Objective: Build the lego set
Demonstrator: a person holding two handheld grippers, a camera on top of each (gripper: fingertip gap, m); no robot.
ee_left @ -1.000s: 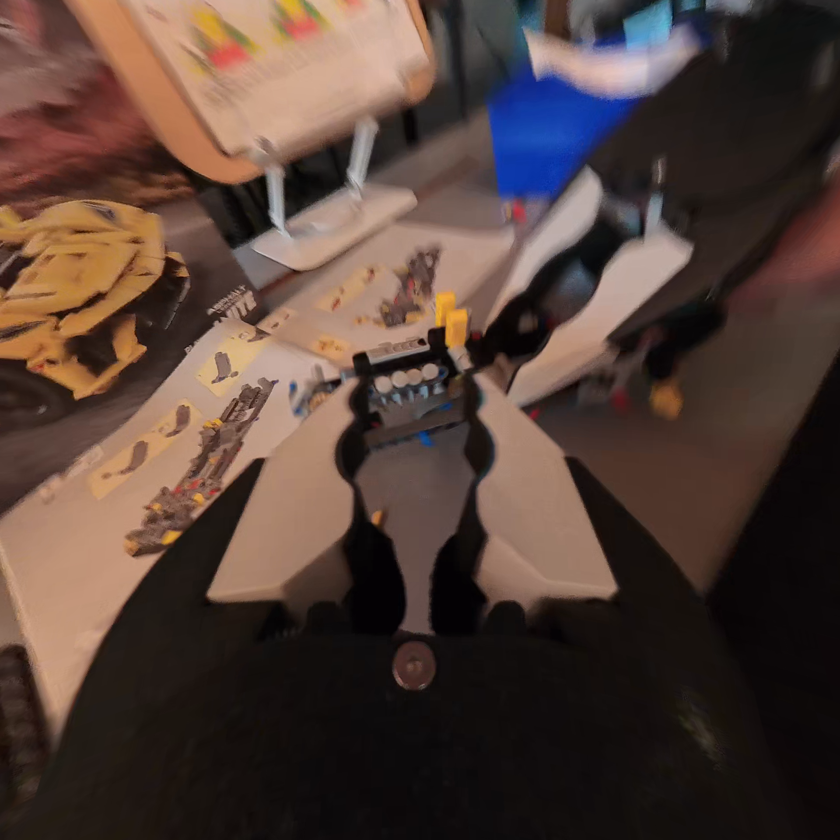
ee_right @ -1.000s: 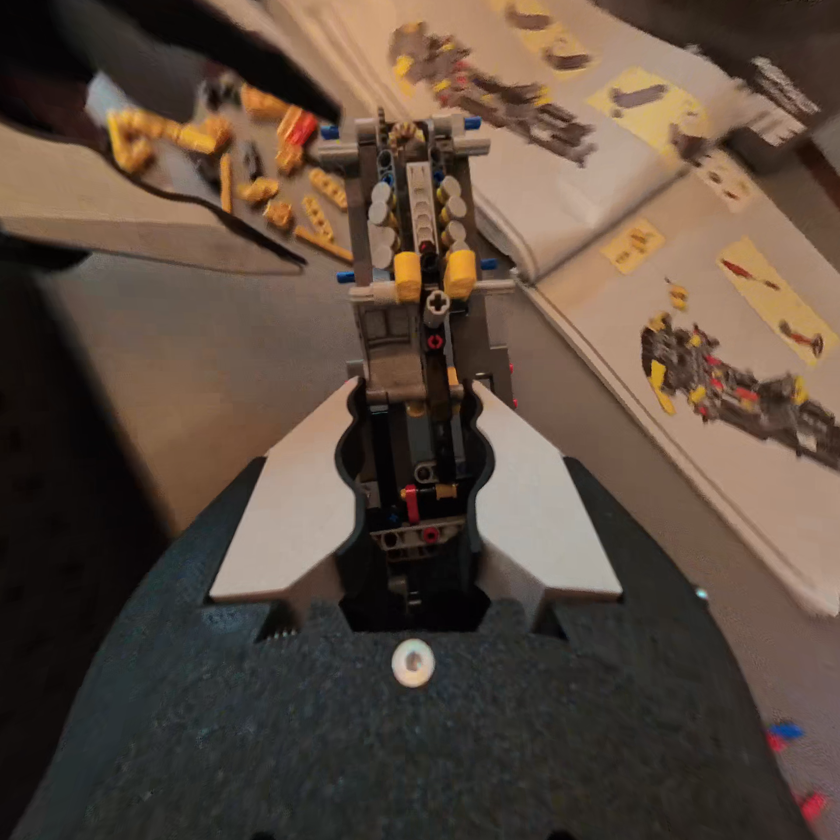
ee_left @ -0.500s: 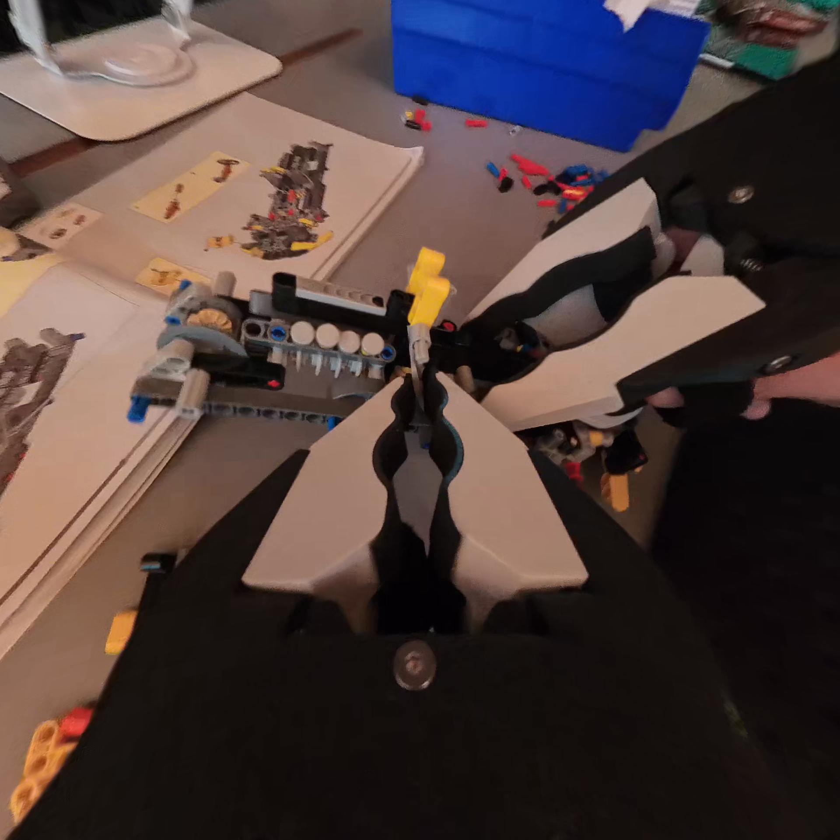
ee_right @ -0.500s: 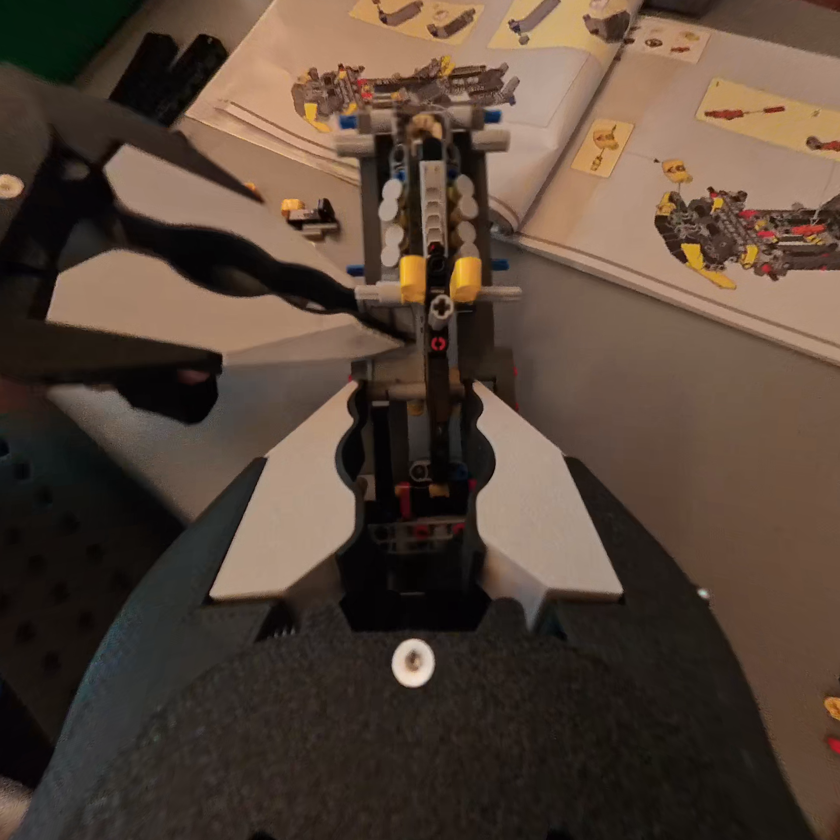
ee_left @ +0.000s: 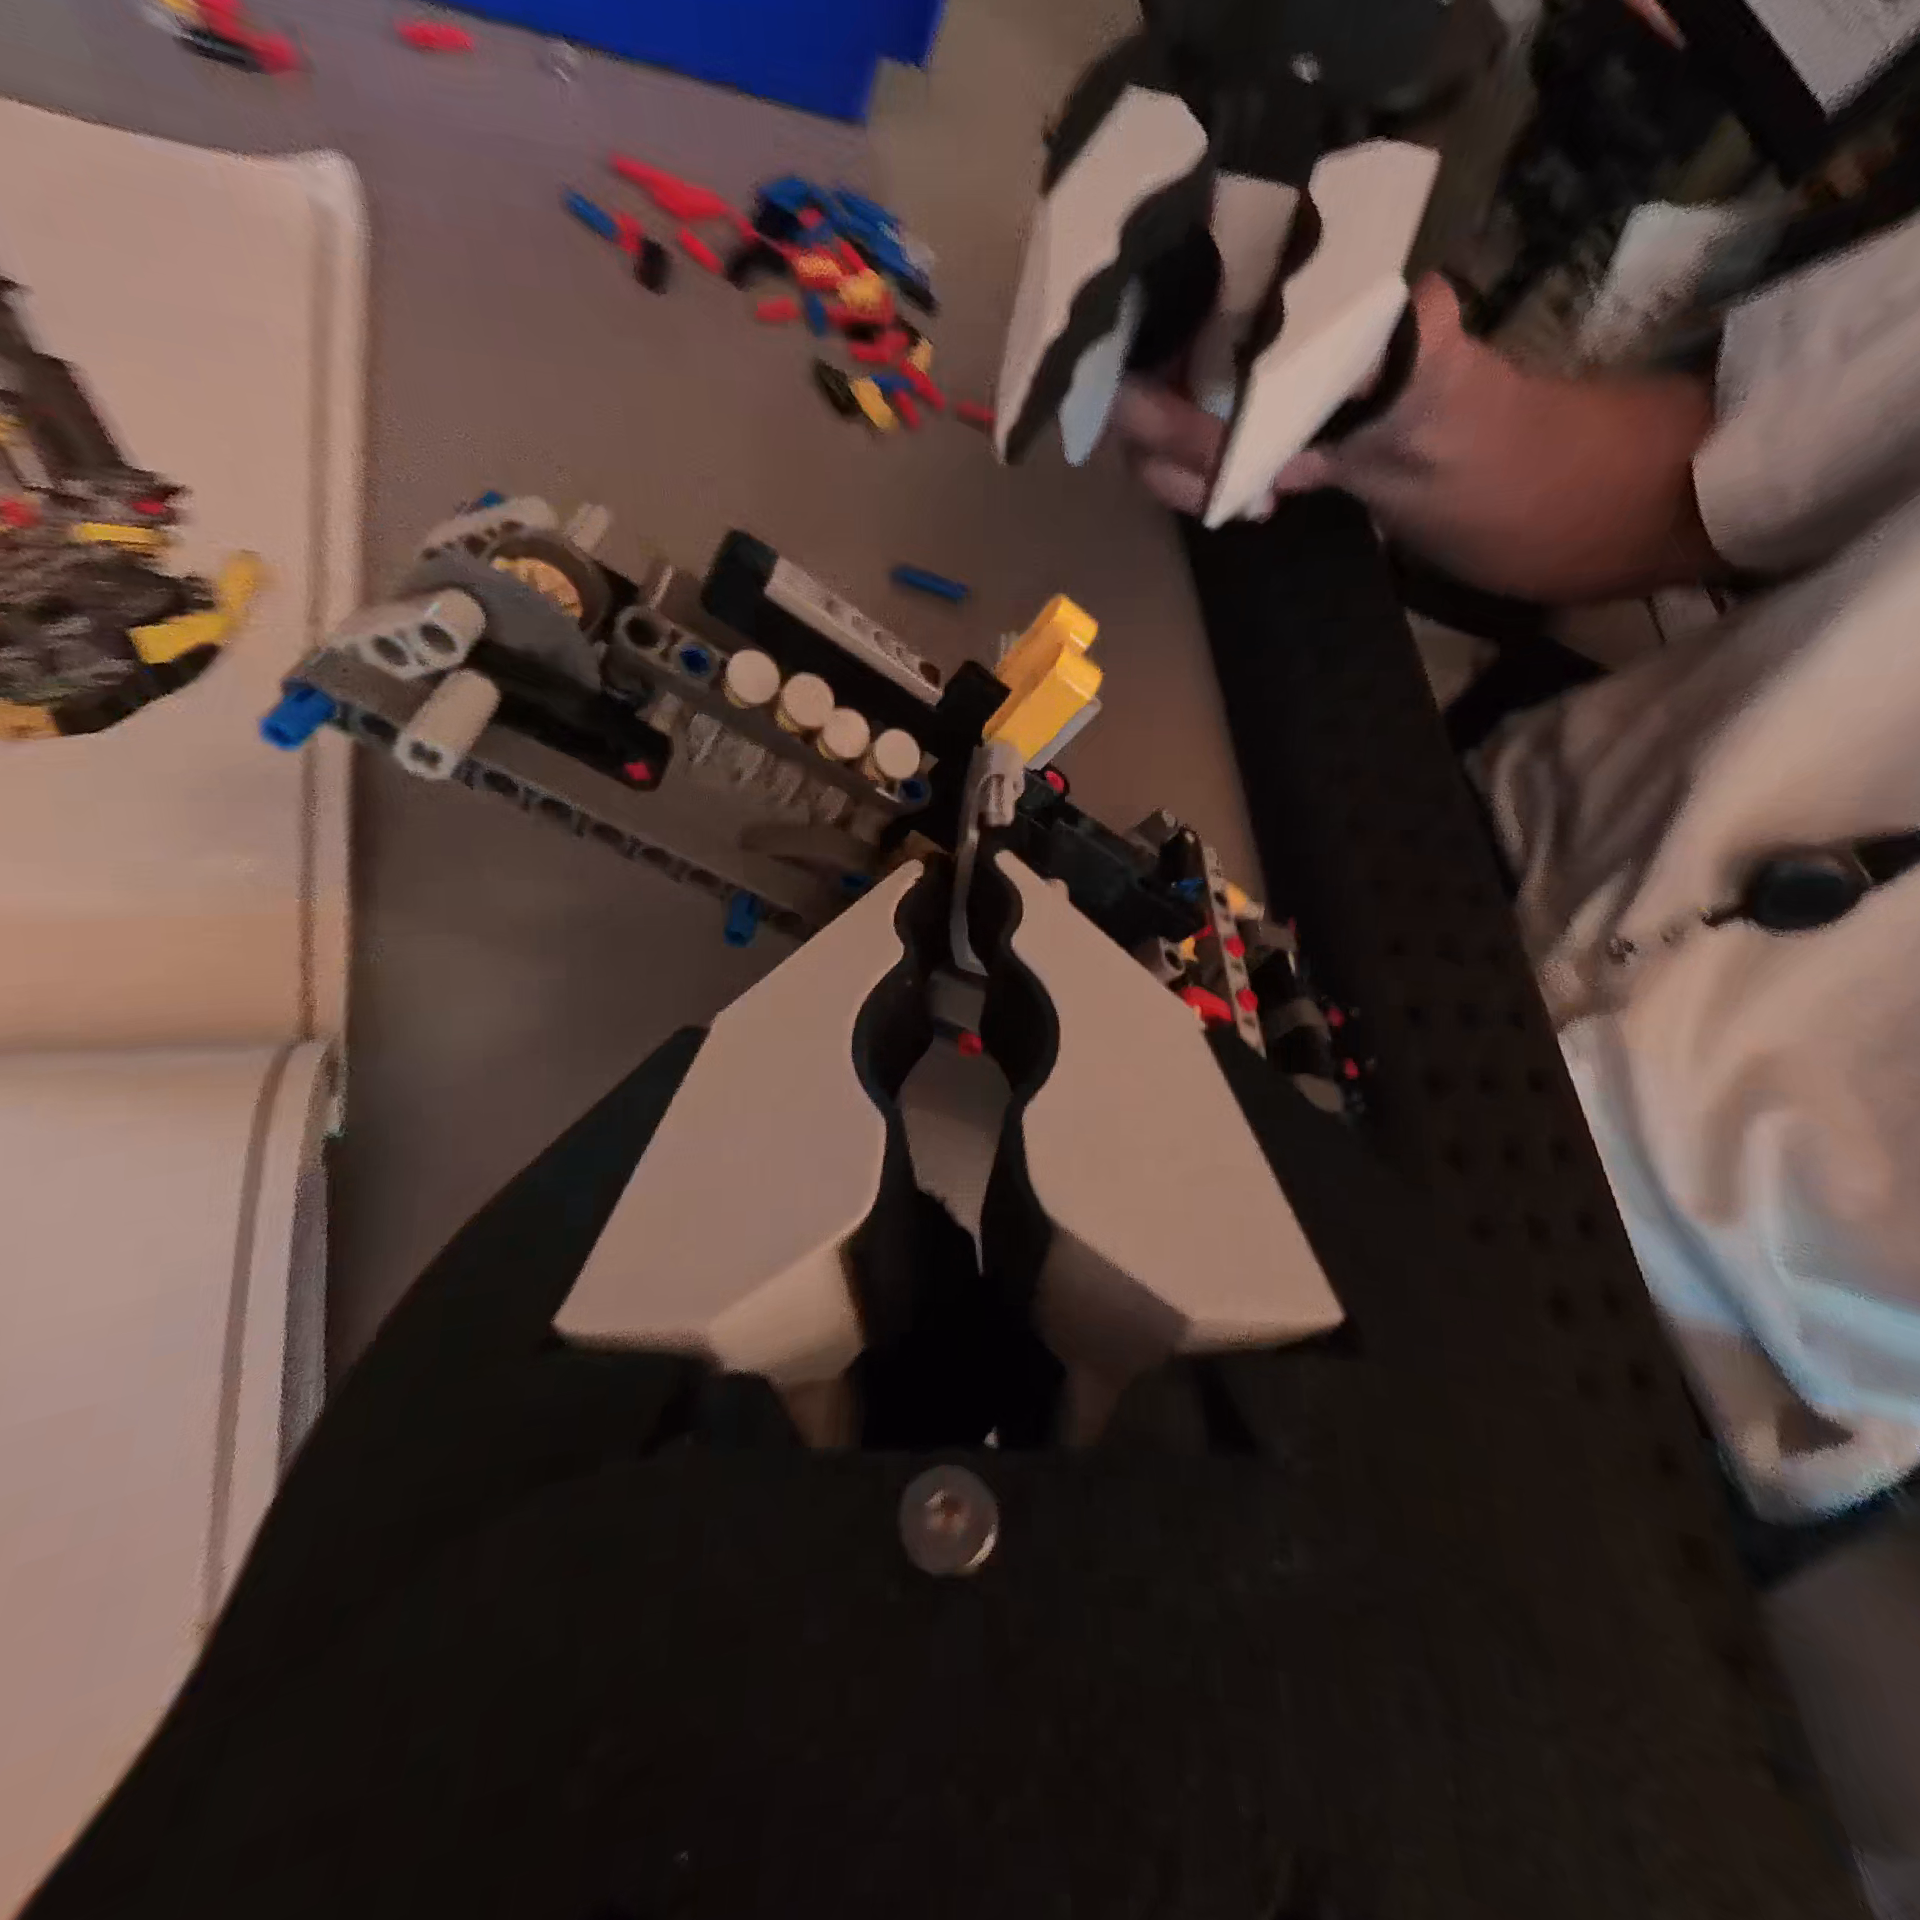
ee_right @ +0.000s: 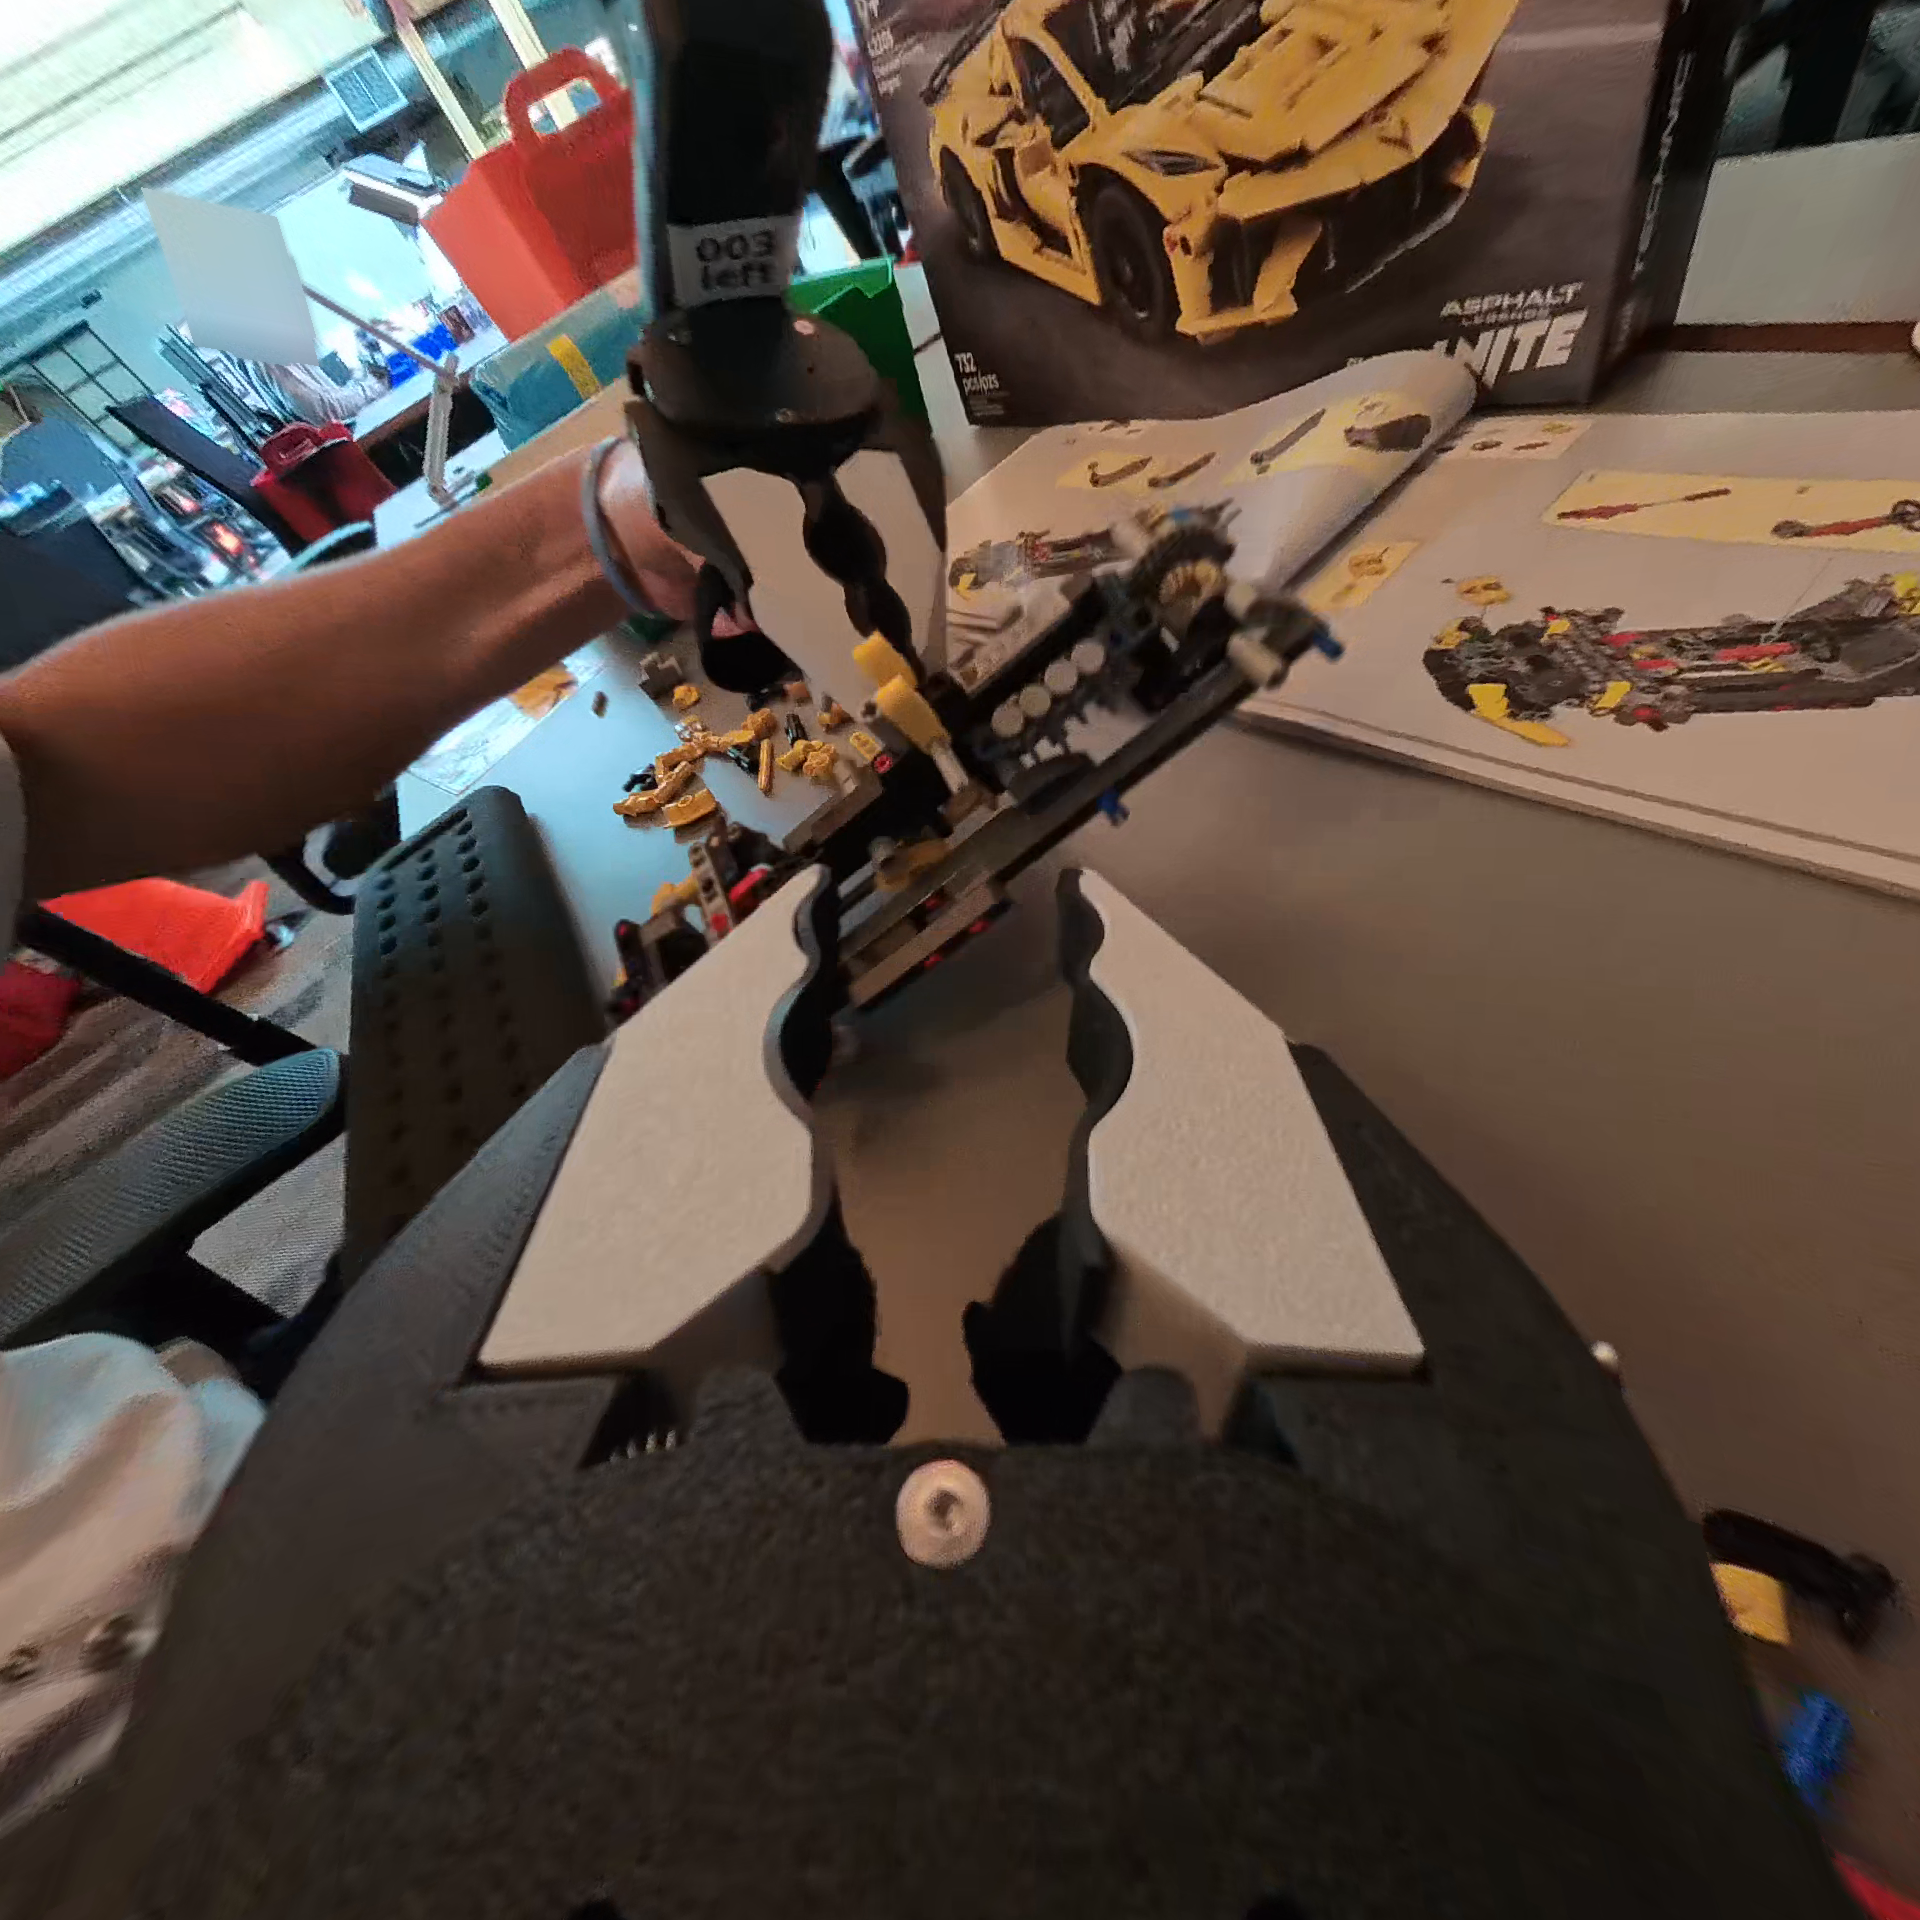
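While the left claw point(ee_left: 961, 883) points forward in the left wrist view, its two white fingers are drawn nearly together on a thin grey lever that sticks out of the lego chassis point(ee_left: 727, 717). That chassis, a long black and grey Technic frame with a row of pale round pistons and a yellow piece at its near end, stretches away to the left of the claw tips, above the grey counter point(ee_left: 582, 395). Ahead and to the right, well apart from the chassis, hangs the right claw point(ee_left: 1153, 447), its fingers parted with nothing between them. Loose red, blue and yellow pieces point(ee_left: 831, 281) lie on the counter farther ahead, and an open instruction booklet point(ee_left: 156, 416) lies to the left.

Seen from the right wrist view, the right claw point(ee_right: 940, 894) stands wide open and empty, with bare counter point(ee_right: 1455, 987) showing between its fingers. Just ahead of its tips the lego chassis point(ee_right: 1070, 717) is tilted, far end raised to the right, and the left claw point(ee_right: 894, 665) comes down onto its near, yellow-topped end from above. Beyond that claw and to the left, small yellow pieces point(ee_right: 717, 758) are scattered on the counter. Ahead and to the right lies the instruction booklet point(ee_right: 1558, 623), open, with the set's box point(ee_right: 1299, 187) picturing a yellow car standing behind it.
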